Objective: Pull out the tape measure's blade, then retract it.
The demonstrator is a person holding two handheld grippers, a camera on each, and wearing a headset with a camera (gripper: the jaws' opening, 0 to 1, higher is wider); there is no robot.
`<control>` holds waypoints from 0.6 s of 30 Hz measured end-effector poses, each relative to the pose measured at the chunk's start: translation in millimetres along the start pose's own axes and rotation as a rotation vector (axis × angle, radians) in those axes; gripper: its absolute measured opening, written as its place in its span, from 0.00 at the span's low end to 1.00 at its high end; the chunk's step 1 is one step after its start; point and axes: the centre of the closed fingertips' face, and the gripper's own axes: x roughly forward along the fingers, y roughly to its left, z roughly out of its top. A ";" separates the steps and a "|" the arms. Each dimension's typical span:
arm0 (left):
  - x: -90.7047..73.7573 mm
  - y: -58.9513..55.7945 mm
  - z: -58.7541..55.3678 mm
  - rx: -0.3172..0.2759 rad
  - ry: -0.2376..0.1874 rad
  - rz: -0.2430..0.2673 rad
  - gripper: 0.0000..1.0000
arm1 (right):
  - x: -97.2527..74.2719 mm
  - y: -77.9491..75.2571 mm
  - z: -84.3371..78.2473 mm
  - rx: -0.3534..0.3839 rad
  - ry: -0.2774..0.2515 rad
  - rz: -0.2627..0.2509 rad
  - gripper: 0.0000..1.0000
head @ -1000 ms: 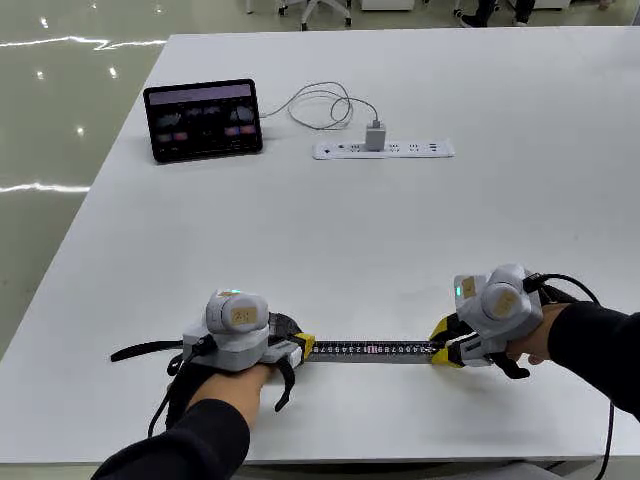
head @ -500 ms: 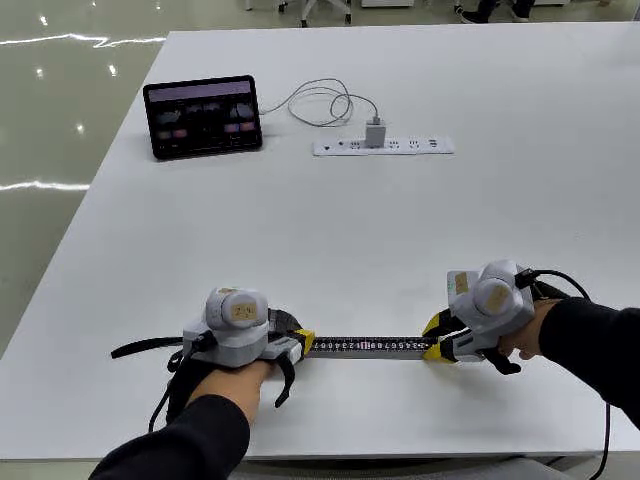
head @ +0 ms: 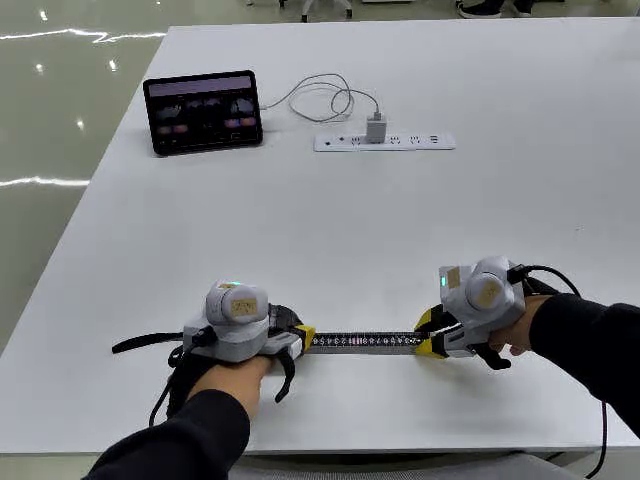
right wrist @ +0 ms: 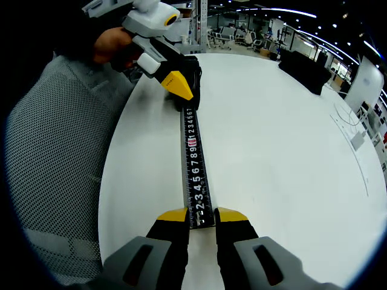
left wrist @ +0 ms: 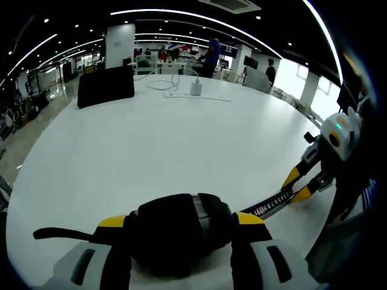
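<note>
The tape measure's black case [head: 283, 322] rests on the white table [head: 400, 230] near its front edge, and my left gripper [head: 296, 341] is shut on it. In the left gripper view the case [left wrist: 178, 232] sits between the yellow-tipped jaws of the left gripper [left wrist: 181, 220]. The blade [head: 365, 342] lies flat on the table, running right from the case to my right gripper [head: 428, 337]. In the right gripper view the right gripper [right wrist: 201, 216] is shut on the blade's end, and the blade [right wrist: 192, 157] stretches away to the case [right wrist: 188, 72].
A dark tablet [head: 203, 110] stands at the far left. A white power strip [head: 385, 142] with a charger and coiled cable [head: 320, 100] lies at the back middle. A black strap [head: 140, 343] trails left of the case. The table's front edge is just below both hands.
My right gripper has moved left toward the case with the blade's end in it, so the exposed blade is shorter. The left gripper stays on the case.
</note>
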 end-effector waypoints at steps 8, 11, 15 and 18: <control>-0.6 -0.1 -0.2 -0.001 0.001 0.000 0.63 | 4.4 -0.2 5.3 0.004 -0.007 0.000 0.12; -0.4 0.1 -0.1 -0.001 0.000 0.000 0.63 | 6.3 -0.2 6.9 0.002 -0.010 0.001 0.12; -0.2 0.3 -0.1 -0.001 0.000 0.000 0.63 | 7.7 0.4 9.0 0.000 -0.013 0.003 0.12; 0.1 0.3 -0.1 -0.001 0.000 0.000 0.63 | 8.7 0.6 11.1 0.003 -0.020 0.001 0.12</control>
